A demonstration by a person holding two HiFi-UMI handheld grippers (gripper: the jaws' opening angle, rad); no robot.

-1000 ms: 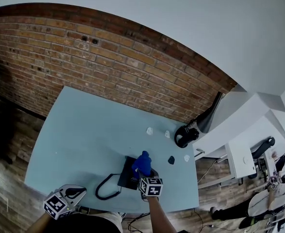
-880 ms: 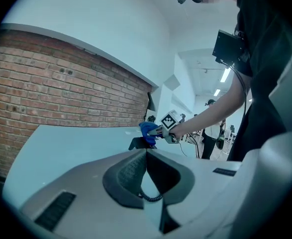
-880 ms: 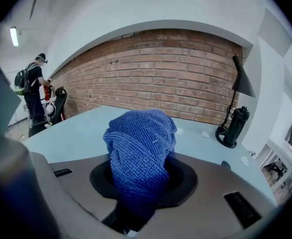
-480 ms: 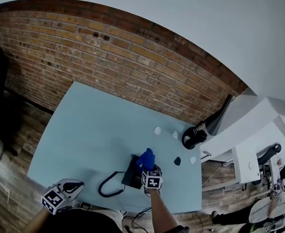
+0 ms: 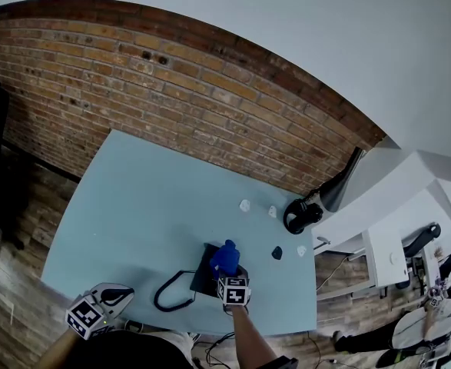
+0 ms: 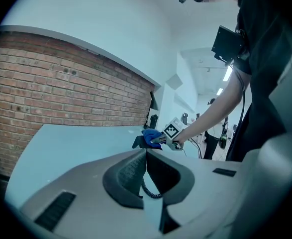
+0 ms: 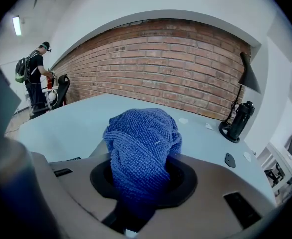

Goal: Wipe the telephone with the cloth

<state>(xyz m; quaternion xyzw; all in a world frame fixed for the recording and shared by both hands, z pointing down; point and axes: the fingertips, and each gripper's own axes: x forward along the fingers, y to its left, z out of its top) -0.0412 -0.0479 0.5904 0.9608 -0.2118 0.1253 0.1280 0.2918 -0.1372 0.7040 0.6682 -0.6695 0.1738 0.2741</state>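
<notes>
Left tool (image 6: pixel 146 158) and right tool (image 7: pixel 136 193): grey moulded shells, dark oval recess round the jaws, dark slot insets either side. Each bears a white, black-marker-printed cube: left cube (image 5: pixel 87 323), right cube (image 5: pixel 233 291). Wearer: black short-sleeved top (image 6: pixel 265 59), black box (image 6: pixel 229 43) at chest.

The pale blue rectangular counter (image 5: pixel 133 206) is carrying a flat black telephone (image 5: pixel 202 279) near its front edge, with a black coiled cord (image 5: pixel 166 297) looping beside it. Three small white scraps (image 5: pixel 244 205) and one small dark piece (image 5: pixel 276 253) are lying further right. A black cylindrical object on a round base (image 5: pixel 296 217) is standing at the far right corner.
</notes>
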